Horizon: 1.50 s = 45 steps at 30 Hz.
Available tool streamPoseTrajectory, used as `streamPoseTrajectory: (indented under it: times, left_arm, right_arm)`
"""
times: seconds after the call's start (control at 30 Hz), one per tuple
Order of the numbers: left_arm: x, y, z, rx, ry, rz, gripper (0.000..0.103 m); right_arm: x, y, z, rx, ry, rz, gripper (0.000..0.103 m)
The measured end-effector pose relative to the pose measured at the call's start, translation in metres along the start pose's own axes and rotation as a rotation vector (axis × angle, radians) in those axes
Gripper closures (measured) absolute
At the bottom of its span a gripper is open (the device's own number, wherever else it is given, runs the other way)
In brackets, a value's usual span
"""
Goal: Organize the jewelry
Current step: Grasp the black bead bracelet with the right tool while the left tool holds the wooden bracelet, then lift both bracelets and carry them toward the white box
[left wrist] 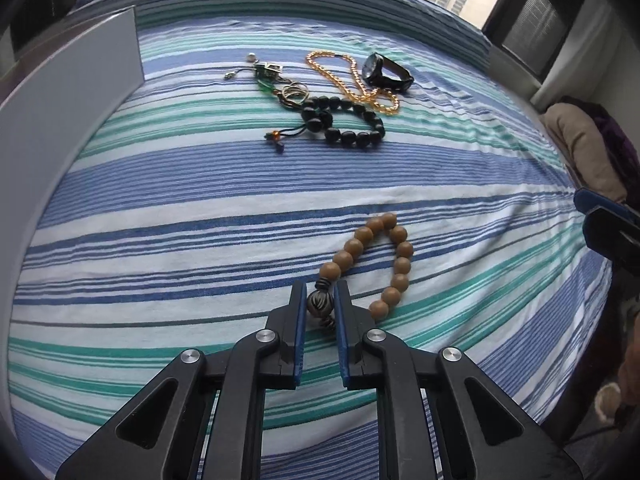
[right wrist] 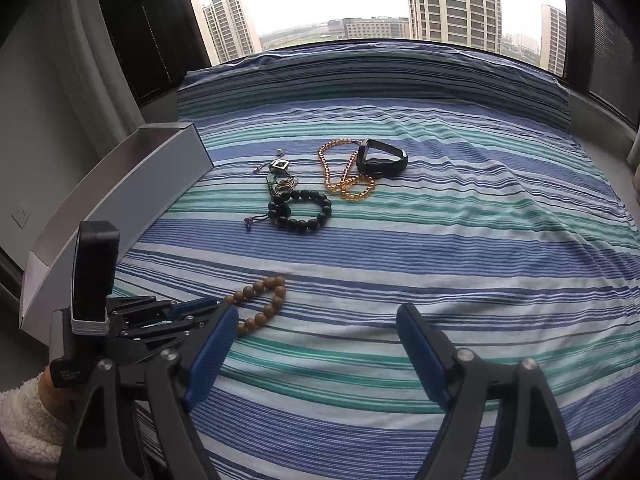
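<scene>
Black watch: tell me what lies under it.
The black watch lies on the striped sheet, its near edge overlapping the amber bead chain. How far the chain continues beneath it is hidden.

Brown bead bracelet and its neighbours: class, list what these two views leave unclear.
- Brown bead bracelet: right wrist view, its knot end is hidden behind the left claw.
- Grey box: both views, interior unseen; wall faces the cameras.
- Small trinkets: tangled, too small to identify.
- Watch: dial unreadable.
</scene>
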State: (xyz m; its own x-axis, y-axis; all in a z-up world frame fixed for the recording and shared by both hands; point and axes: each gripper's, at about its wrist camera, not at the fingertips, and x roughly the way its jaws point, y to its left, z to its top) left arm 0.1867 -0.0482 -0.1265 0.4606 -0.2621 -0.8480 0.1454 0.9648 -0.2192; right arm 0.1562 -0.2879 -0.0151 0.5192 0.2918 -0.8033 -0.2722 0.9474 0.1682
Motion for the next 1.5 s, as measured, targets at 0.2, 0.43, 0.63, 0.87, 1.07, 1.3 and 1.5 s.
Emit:
streamPoseTrajectory:
  times: [0.2, 0.43, 0.63, 0.87, 1.07, 1.3, 1.5]
  left_arm:
    - [-0.019, 0.047, -0.008, -0.085, 0.0, 0.05, 0.092]
    - [-0.027, 0.075, -0.019, -0.145, 0.001, 0.095, 0.092]
    - [-0.028, 0.079, -0.024, -0.138, -0.003, 0.104, 0.091]
    - [-0.032, 0.087, -0.023, -0.161, -0.003, 0.046, 0.092]
    - [-0.05, 0.086, -0.011, -0.169, -0.033, -0.017, 0.092]
    - [-0.079, 0.07, 0.002, -0.124, -0.089, 0.053, 0.092]
    - [-0.083, 0.065, 0.003, -0.093, -0.103, 0.148, 0.092]
  right_arm:
    - [0.039, 0.016, 0.024, -0.079, 0.057, 0.06, 0.02]
    - [0.123, 0.053, 0.073, -0.213, 0.086, 0.05, 0.056]
    - [0.186, 0.068, 0.096, -0.181, 0.144, 0.059, 0.071]
    - [0.164, 0.046, 0.102, -0.041, 0.11, 0.064, 0.093]
    - [0.106, 0.005, 0.101, 0.15, 0.079, 0.197, 0.093]
    - [0.062, 0.01, 0.085, 0.161, 0.053, 0.28, 0.102]
    - [0.053, 0.019, 0.07, 0.103, 0.062, 0.243, 0.102]
